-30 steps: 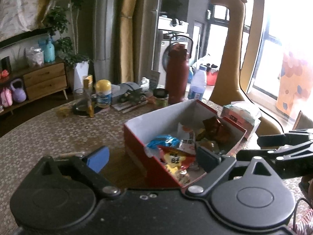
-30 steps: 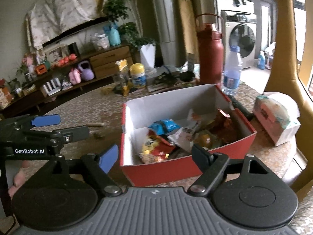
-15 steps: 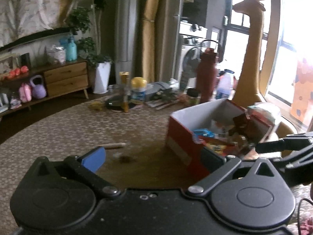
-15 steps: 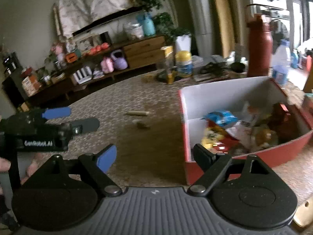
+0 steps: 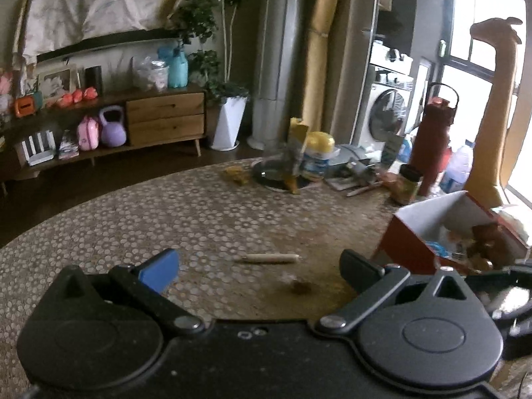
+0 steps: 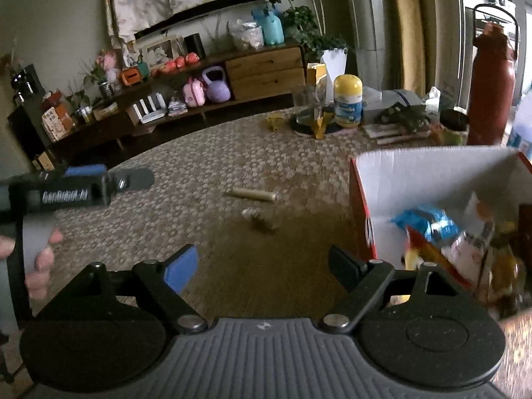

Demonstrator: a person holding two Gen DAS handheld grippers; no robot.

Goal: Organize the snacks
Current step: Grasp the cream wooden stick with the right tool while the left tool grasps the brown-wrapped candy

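Two hand-held grippers: both over the patterned bench, each with nothing between its fingers.
Left hand-held gripper: jaws spread wide, having just been opening further; blue pad on one finger, black on the other; also seen from the side at the left edge of the right wrist view, held by a hand.
Right hand-held gripper: jaws spread, empty, over bare bench just left of the box.
Red cardboard box: open-topped, white inside, standing on the bench to the right of both grippers.
Box contents: a blue snack packet on top near the left wall, a red-and-yellow packet under it, and further wrapped snacks heaped toward the right side; that part is blurred and I cannot tell them apart.
Loose items on bench: a pale stick-shaped snack lying flat ahead of the grippers, well apart from the box; a small brownish piece nearer, between the stick and the grippers.
Far edge of bench: a yellow-lidded tub, a clear glass on a dark round tray, a tall dark-red flask, and a small dark-lidded jar.
Tub, flask and jar contents: not visible.
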